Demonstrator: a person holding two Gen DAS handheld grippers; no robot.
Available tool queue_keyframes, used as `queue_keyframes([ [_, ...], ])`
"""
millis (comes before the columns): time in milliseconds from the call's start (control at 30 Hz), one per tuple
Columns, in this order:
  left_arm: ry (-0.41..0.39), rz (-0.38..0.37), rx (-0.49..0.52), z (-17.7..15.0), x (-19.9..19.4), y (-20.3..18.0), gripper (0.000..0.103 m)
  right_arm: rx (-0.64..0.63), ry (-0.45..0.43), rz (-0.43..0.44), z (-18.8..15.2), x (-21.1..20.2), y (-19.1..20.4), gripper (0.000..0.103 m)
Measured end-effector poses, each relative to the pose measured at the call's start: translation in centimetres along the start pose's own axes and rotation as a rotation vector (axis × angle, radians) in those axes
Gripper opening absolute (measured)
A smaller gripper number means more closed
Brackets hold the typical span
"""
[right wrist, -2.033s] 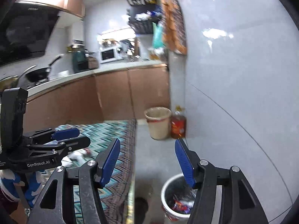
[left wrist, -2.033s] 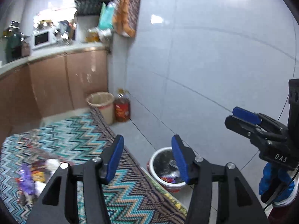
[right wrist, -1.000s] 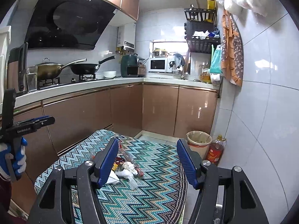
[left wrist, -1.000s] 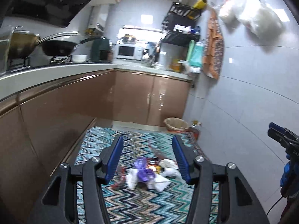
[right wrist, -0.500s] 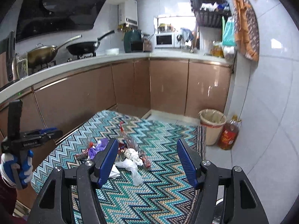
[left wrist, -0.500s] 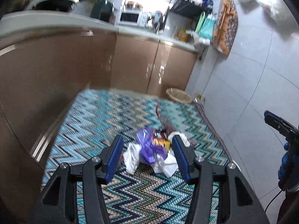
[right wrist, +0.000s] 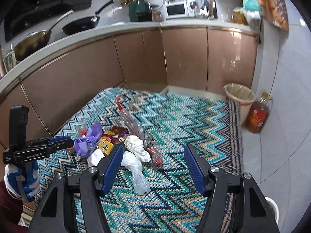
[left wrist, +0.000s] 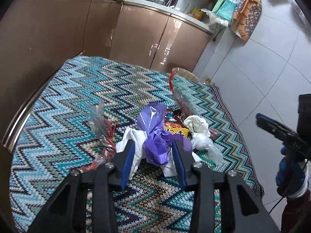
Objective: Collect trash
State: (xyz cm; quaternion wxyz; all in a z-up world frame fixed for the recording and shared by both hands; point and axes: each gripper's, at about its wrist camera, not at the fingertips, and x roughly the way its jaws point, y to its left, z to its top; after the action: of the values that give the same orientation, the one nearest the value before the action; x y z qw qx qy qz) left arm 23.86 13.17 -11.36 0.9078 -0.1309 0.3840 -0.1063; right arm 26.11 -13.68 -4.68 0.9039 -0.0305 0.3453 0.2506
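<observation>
1. My left gripper (left wrist: 153,156) hangs low over the trash pile (left wrist: 165,134) on the zigzag tablecloth (left wrist: 64,104), jaws partly open either side of the crumpled purple bag (left wrist: 155,136), gripping nothing.
2. My right gripper (right wrist: 153,163) is spread wide and empty.
3. A long clear wrapper (right wrist: 132,121) lies pointing toward the cabinets (right wrist: 184,58), red tip at the far end.

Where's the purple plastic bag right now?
In the left wrist view the purple plastic bag lies on the zigzag cloth, framed by the open left gripper, with the yellow wrapper just right of it.
</observation>
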Motion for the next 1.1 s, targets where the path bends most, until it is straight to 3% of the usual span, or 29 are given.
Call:
queue_keyframes([
  [200,0.023,-0.007,0.0,-0.2,1.6,0.2,0.025,0.053,0.064,0.049,-0.7,3.9,-1.6,0.053],
  [333,0.021,-0.012,0.014,-0.2,1.9,-0.2,0.024,0.1,0.098,0.075,-1.4,5.6,-2.7,0.047],
  [667,0.008,-0.013,0.103,-0.5,2.2,-2.3,0.023,0.135,0.134,0.1,-1.8,8.0,-3.6,0.044],
  [900,0.014,-0.008,0.113,-0.6,2.6,-2.4,0.02,0.165,0.169,0.134,-2.4,9.7,-3.8,0.041],
  [1000,0.014,-0.007,0.108,-0.7,2.7,-2.2,0.019,0.17,0.182,0.144,-2.7,10.3,-3.6,0.033],
  [1067,0.01,-0.006,0.109,-0.8,2.6,-2.1,0.018,0.177,0.187,0.151,-2.9,10.7,-3.6,0.016],
  [1100,0.009,-0.007,0.109,-0.8,2.5,-2.1,0.018,0.18,0.186,0.152,-2.9,10.9,-3.6,0.012],
])
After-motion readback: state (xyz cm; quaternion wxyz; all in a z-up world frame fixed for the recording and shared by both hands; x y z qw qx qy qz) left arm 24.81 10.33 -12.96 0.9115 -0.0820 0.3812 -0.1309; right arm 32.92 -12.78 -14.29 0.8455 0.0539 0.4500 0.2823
